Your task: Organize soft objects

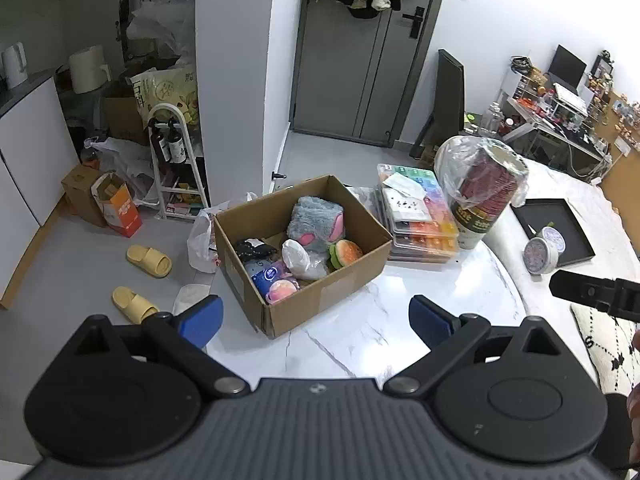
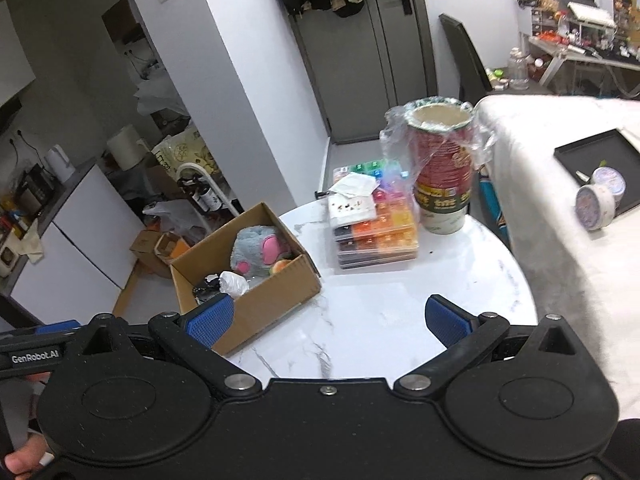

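An open cardboard box (image 1: 320,300) stands on the white marble table (image 1: 420,300). It holds a grey plush with pink patches (image 1: 316,220), a burger plush (image 1: 345,254), a crumpled white bag (image 1: 298,258), a black item (image 1: 254,249) and round blue and pink soft items (image 1: 276,282). My left gripper (image 1: 316,320) is open and empty, just in front of the box. My right gripper (image 2: 328,322) is open and empty over the table, right of the box (image 2: 260,300). The grey plush (image 2: 258,250) shows there too.
A stack of colourful clear cases (image 1: 420,220) and a tall cup stack in plastic wrap (image 1: 486,196) stand behind the box. A black tray (image 1: 576,236) and a round tin (image 1: 540,254) lie on the white cloth at right. Yellow slippers (image 1: 148,260) lie on the floor.
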